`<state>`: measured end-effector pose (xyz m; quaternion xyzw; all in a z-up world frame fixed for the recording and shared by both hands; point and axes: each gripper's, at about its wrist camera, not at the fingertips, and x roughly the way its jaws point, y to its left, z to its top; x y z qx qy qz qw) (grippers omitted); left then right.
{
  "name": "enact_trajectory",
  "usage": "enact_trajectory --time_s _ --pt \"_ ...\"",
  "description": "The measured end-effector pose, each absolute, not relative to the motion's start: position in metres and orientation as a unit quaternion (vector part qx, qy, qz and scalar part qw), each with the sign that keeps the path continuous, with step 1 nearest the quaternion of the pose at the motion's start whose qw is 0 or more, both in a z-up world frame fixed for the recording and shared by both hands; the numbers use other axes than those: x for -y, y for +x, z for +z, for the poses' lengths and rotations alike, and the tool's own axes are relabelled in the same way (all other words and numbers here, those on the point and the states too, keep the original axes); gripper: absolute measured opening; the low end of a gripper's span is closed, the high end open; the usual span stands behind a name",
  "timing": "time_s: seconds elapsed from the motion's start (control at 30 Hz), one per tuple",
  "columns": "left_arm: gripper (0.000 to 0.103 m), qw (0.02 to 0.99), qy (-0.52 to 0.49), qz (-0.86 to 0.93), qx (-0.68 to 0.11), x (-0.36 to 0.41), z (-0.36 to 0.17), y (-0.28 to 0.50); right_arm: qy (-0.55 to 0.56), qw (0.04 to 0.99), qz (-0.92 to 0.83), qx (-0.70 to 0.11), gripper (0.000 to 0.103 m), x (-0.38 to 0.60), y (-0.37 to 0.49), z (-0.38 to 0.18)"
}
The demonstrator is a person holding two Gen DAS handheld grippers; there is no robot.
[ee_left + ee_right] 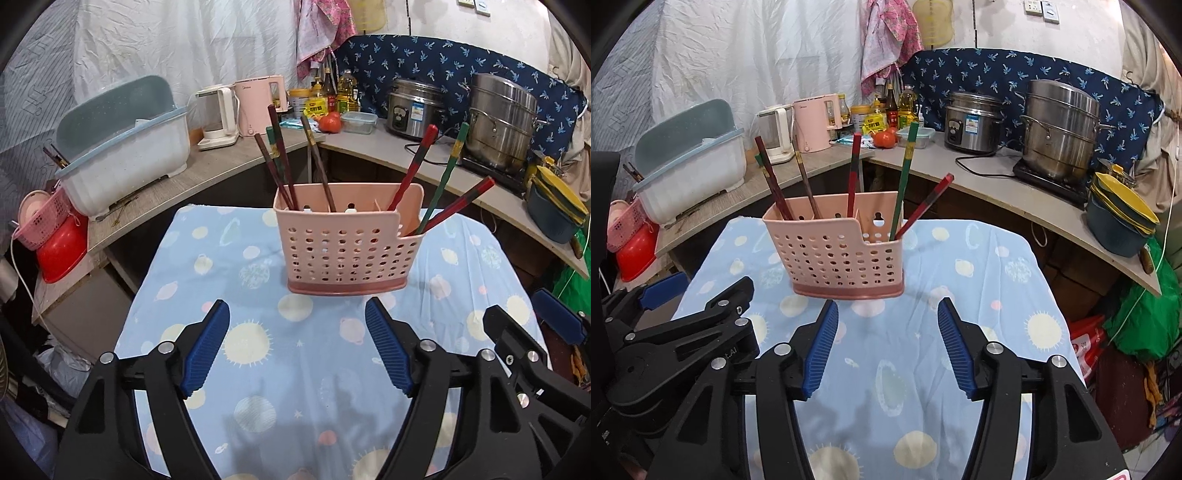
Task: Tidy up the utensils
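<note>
A pink perforated utensil holder [347, 251] stands upright on the table with the blue planet-print cloth [258, 332]. Several chopsticks stand in it: dark brown ones [280, 162] in the left compartment, and red and green ones [443, 173] in the right. My left gripper [297, 347] is open and empty, just in front of the holder. The holder also shows in the right wrist view [838, 251] with the chopsticks [905, 177]. My right gripper [886, 347] is open and empty, in front of the holder. Each gripper shows at the edge of the other's view.
A curved counter [388, 147] behind the table carries a dish-drainer tub [122, 147], kettles [236, 110], bottles, a rice cooker [413, 107], a steel steamer pot [502, 125] and stacked bowls [1119, 218]. A pink basket and a red bowl [59, 240] sit at the left.
</note>
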<state>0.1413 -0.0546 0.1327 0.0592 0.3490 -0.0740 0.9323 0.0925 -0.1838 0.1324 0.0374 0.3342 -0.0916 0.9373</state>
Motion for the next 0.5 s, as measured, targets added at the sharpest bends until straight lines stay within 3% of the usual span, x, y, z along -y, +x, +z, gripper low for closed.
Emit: enact_trajectory --time_s 0.3,0.5 --pt "0.089 0.931 0.056 -0.048 -0.356 0.044 0.124 0.134 0.028 0.933 -0.115 -0.341 0.083 0.186 0.084 0.126" --pt "0.092 0.930 0.055 -0.043 -0.362 0.040 0.120 0.130 0.016 0.932 -0.121 -0.340 0.085 0.183 0.080 0.124"
